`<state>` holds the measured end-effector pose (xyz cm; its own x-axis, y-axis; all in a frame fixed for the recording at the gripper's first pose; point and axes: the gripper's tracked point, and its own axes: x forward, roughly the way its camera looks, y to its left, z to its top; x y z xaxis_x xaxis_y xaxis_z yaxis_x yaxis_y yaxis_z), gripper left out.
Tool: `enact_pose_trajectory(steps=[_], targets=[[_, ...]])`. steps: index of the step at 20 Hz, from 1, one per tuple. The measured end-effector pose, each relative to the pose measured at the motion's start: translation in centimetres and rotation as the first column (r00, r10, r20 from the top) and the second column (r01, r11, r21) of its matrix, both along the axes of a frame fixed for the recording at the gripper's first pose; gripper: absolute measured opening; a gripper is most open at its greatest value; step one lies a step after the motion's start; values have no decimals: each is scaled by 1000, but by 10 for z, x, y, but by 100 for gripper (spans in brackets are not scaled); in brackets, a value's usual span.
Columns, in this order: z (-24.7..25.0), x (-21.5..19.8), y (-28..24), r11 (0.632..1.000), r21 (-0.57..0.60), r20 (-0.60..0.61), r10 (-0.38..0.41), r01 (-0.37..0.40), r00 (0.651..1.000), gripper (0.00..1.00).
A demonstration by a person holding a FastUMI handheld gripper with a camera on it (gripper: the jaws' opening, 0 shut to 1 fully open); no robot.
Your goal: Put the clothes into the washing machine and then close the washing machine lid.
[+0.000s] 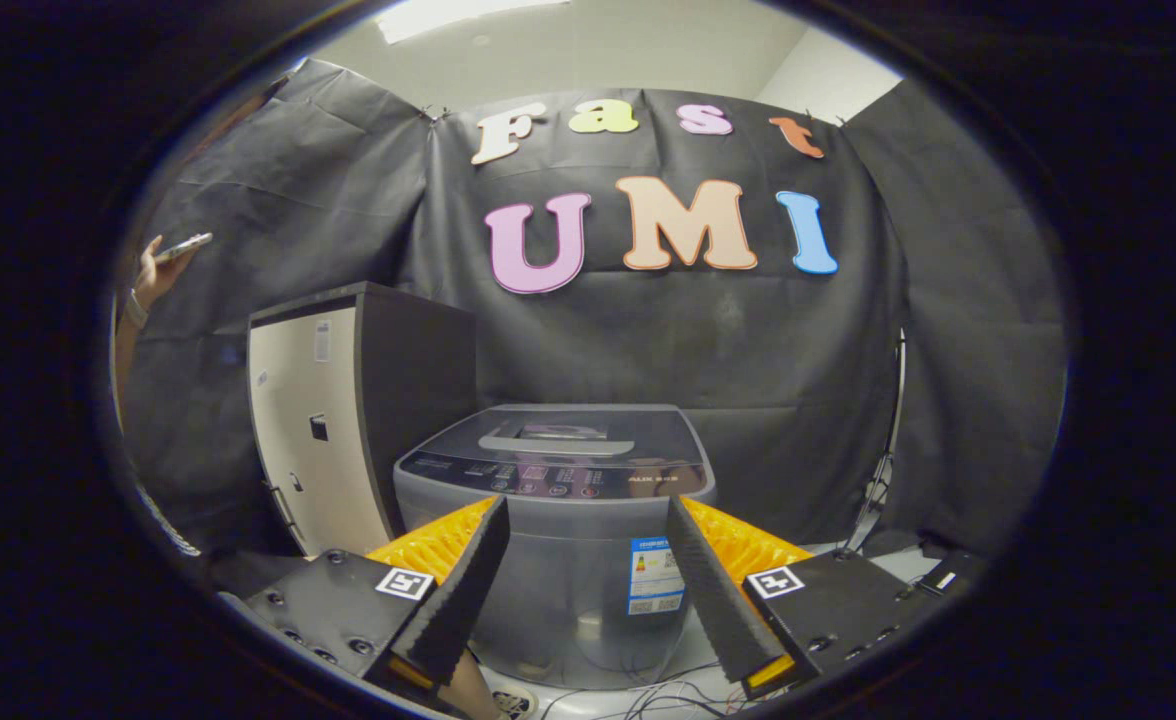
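One washing machine [556, 520] stands just beyond the gripper [588, 525], its lid [563, 435] down. The two fingers [468, 590] are spread apart, holding nothing. One cabinet [333, 420] stands beside the machine.

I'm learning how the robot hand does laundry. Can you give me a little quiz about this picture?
1. True or false: the washing machine lid is down.
2. The gripper fingers are: A) wide apart with nothing between them, B) squeezing a shirt, C) pressing a button.
3. Fill in: beside the machine stands a tall ____, and farther off that way a hand holds up a phone.

Key: 1 true; 2 A; 3 cabinet.
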<state>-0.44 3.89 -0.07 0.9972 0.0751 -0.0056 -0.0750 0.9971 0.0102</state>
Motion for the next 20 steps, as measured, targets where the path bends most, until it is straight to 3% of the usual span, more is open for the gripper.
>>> enact_pose_trajectory(steps=[20], targets=[[-1,1,0,1000,-2,3,-7,7,1000,98]])
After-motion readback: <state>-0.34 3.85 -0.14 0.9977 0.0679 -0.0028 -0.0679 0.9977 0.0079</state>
